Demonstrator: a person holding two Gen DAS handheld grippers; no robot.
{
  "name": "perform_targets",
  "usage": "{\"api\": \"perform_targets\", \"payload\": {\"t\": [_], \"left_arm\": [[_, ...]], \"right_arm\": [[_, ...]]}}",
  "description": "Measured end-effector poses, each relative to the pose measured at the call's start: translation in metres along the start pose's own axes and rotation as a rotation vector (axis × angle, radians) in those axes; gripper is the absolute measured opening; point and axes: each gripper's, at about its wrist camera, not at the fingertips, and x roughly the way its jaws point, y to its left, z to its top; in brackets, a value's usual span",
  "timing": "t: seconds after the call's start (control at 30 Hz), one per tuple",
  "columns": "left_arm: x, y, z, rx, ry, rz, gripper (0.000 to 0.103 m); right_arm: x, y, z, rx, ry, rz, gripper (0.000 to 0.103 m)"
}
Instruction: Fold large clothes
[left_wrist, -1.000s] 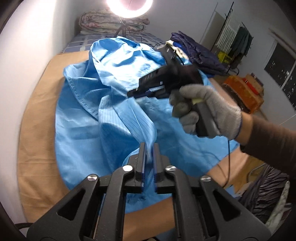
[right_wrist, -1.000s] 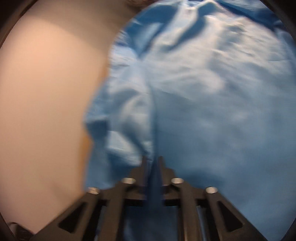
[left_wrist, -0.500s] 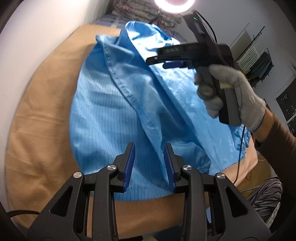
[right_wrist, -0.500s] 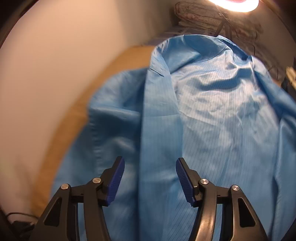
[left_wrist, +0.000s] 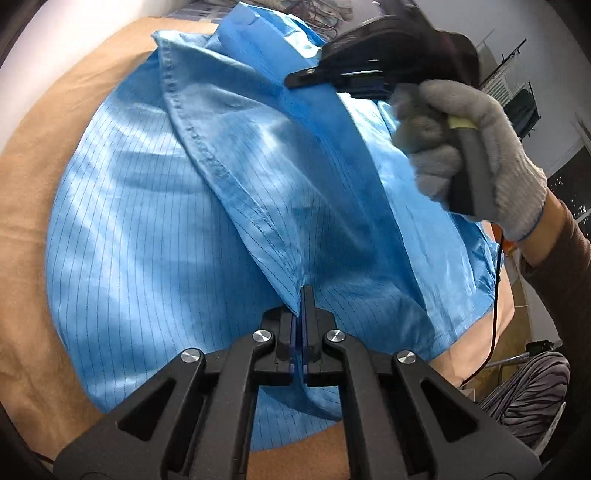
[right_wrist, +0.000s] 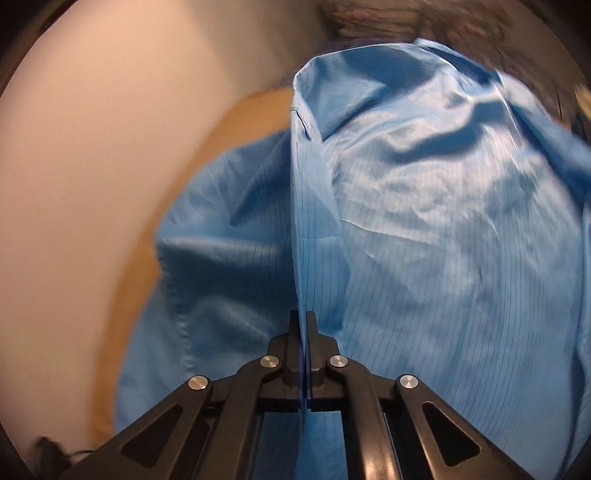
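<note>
A large blue garment (left_wrist: 155, 229) of thin, smooth cloth with fine dark pinstripes lies spread over a tan tabletop (left_wrist: 29, 206), its surface slightly glossy and creased into soft ridges. A double-stitched hem (left_wrist: 207, 158) runs diagonally down the middle of the left wrist view, marking the edge of a raised flap. The left gripper (left_wrist: 300, 295), black with blue pads, has just been closing and is now clenched on the lower corner of that flap, cloth pinched between its jaws. In the same view the right gripper (left_wrist: 295, 79) reaches in from the upper right, its tips blurred against the fabric; a hand in a fuzzy grey knit glove (left_wrist: 469, 147) holds its handle, with a brown sleeve (left_wrist: 561, 266) cut off at the frame edge. A thin cable (left_wrist: 495, 306) hangs below the wrist.

In the right wrist view the right gripper (right_wrist: 302, 317) has also just been closing and is clamped on a taut vertical fold of the garment (right_wrist: 443, 229), which rises edge-on from its jaws to a collar-like corner. Most of that view is blurred; the background at the top is an indistinct dark smear. A pale wall (right_wrist: 92, 147) fills the left. Striped grey fabric (left_wrist: 524, 398) shows at the lower right of the left wrist view, partly cut off.
</note>
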Motion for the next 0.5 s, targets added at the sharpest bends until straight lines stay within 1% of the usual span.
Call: {"api": "perform_targets", "payload": {"t": [0.07,0.17,0.2,0.23,0.27,0.33,0.4,0.43,0.5], "left_arm": [[-0.008,0.000,-0.003,0.001,-0.015,0.004,0.000],[-0.021,0.002,-0.007,0.002,-0.033,0.014,0.000],[-0.023,0.004,-0.006,-0.001,-0.036,0.017,0.000],[-0.027,0.005,-0.008,-0.003,-0.040,0.023,0.000],[-0.032,0.008,-0.009,-0.004,-0.046,0.033,0.000],[-0.038,0.012,-0.012,-0.009,-0.053,0.053,0.000],[-0.045,0.020,-0.016,-0.025,-0.059,0.072,0.000],[-0.049,0.027,-0.018,-0.041,-0.064,0.089,0.000],[-0.056,0.034,-0.017,-0.063,-0.073,0.105,0.000]], "right_arm": [[-0.019,-0.026,-0.011,0.120,-0.030,0.125,0.000],[-0.031,-0.061,-0.041,0.298,-0.033,0.268,0.000],[-0.030,-0.067,-0.048,0.317,-0.022,0.280,0.000],[-0.029,-0.071,-0.058,0.319,-0.005,0.268,0.000],[-0.026,-0.072,-0.069,0.298,0.019,0.226,0.000],[-0.022,-0.068,-0.082,0.275,0.052,0.198,0.000],[-0.019,-0.055,-0.094,0.255,0.081,0.215,0.000],[-0.019,-0.045,-0.096,0.224,0.087,0.216,0.000],[-0.017,-0.025,-0.094,0.169,0.100,0.220,0.000]]}}
